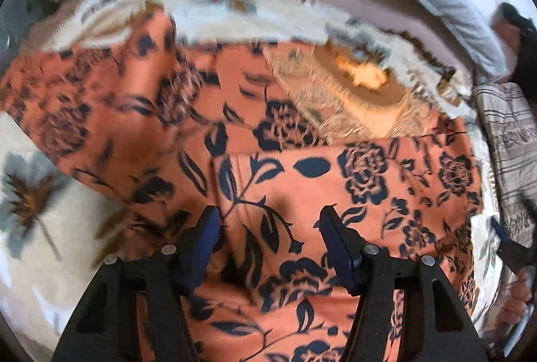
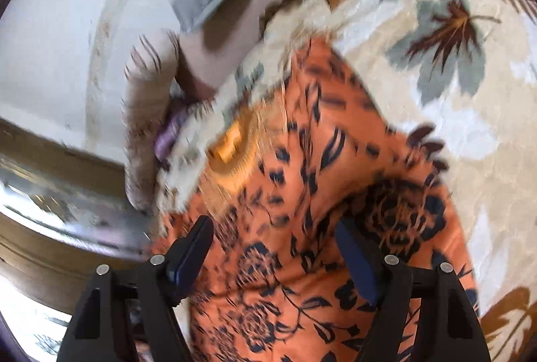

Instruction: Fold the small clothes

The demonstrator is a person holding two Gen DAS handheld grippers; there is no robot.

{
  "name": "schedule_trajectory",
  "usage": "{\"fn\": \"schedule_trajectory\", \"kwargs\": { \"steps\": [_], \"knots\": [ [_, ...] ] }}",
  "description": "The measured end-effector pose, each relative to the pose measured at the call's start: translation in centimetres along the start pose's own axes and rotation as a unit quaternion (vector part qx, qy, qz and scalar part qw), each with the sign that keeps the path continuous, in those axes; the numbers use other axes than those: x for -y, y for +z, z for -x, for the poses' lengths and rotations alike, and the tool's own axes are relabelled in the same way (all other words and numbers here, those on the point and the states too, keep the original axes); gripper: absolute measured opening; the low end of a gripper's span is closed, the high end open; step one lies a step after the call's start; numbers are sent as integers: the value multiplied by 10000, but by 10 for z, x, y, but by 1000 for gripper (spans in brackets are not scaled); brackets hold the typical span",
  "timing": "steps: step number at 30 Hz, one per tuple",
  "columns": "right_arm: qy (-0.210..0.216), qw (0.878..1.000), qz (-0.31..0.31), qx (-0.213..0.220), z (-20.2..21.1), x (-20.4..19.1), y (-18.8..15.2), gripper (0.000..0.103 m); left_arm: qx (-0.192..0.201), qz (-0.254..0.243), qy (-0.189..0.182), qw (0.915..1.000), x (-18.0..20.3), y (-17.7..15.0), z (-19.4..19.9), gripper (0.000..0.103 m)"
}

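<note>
- An orange garment (image 1: 295, 181) with a dark blue flower print is seen spread on a cream blanket (image 1: 37, 248) patterned with grey and brown leaves.
- The left hand-held gripper (image 1: 268, 221) is found above the garment, its fingers set apart with printed cloth showing in the gap; no cloth is seen pressed between the pads.
- The right hand-held gripper (image 2: 273, 234) is likewise found over the garment (image 2: 302, 194), fingers parted; the cloth is seen beneath and between them, and nothing is gripped.
- A neckline with a tan inner lining and a yellow label (image 1: 365, 76) is noted at the garment's far end, well ahead of the left fingers.
- A straight folded edge is observed across the cloth just ahead of the left fingers, one layer lying over another.
- In the left wrist view, the garment's left edge is seen running diagonally, with bare blanket beyond it.
- In the right wrist view, bare blanket (image 2: 470, 134) is seen to the right of the garment's edge.
- A striped cushion (image 2: 147, 113) and a purple item (image 2: 169, 137) are recorded beyond the neckline end, near the blanket's edge.
- A grey pillow (image 1: 446, 3) is recorded farther back.
- Both views are blurred; fine creases cannot be told.
</note>
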State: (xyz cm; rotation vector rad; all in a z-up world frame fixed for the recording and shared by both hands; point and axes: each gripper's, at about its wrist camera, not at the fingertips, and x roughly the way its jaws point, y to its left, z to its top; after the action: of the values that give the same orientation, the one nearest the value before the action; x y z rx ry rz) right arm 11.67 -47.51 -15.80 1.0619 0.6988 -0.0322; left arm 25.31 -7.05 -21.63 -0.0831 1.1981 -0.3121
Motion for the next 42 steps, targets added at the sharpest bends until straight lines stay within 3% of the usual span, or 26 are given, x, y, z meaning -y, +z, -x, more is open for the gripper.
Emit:
{"fn": "schedule_trajectory", "kwargs": {
  "steps": [2, 3, 4, 6, 9, 13, 19, 23, 25, 27, 29, 31, 32, 35, 37, 40, 42],
  "knots": [
    [280, 9990, -199, 284, 15, 8, 12, 76, -156, 73, 62, 9998, 1, 0, -14, 63],
    [394, 9980, -323, 371, 20, 14, 18, 71, -129, 68, 98, 9998, 2, 1, -16, 59],
    [422, 9976, -406, 373, 20, 17, 21, 69, -88, 56, 132, 9999, 3, 0, -17, 46],
    [389, 9972, -556, 330, 14, 24, 25, 52, -111, 83, 13, 9999, 3, 1, -18, 25],
    [90, 9983, -560, 163, -8, 25, 28, 42, -118, 169, -266, 9994, 4, 4, -16, 14],
    [-294, 9981, -534, -135, -39, 26, 24, 42, 157, -321, -129, 9993, 22, 13, 1, 11],
    [-629, 9977, -129, -231, -50, 11, 18, 42, 619, -1262, 491, 9888, 39, 47, 38, 11],
    [-576, 9982, 12, -164, -53, 5, 17, 42, 331, -1347, 1240, 9825, 19, 67, 15, 11],
    [-648, 9974, -20, -315, -61, 7, 15, 42, -1, -1088, 1241, 9863, 2, 69, 1, 21],
    [-782, 9960, 4, -443, -69, 9, 12, 42, -202, -848, 1302, 9876, -14, 66, -5, 21],
    [-842, 9953, 25, -477, -70, 10, 11, 42, 43, -730, 1245, 9895, -26, 61, 10, 30],
    [-855, 9952, 12, -471, -70, 10, 12, 42, 330, -521, 1070, 9923, -46, 58, 34, 54],
    [-849, 9954, -9, -455, -68, 10, 12, 42, 457, -431, 1059, 9924, -56, 57, 43, 57],
    [-854, 9953, -32, -462, -66, 11, 11, 42, 731, -47, 1387, 9876, -103, 62, 75, 59],
    [-845, 9951, -64, -518, -66, 11, 9, 42, 781, 489, 1522, 9840, -150, 64, 93, 65],
    [-852, 9949, -79, -533, -66, 8, 3, 42, 875, 1626, 1615, 9695, -227, 58, 113, 68],
    [-885, 9951, 163, -400, -63, -4, -3, 43, 925, 2075, 1569, 9611, -256, 53, 116, 68]
  ]
}}
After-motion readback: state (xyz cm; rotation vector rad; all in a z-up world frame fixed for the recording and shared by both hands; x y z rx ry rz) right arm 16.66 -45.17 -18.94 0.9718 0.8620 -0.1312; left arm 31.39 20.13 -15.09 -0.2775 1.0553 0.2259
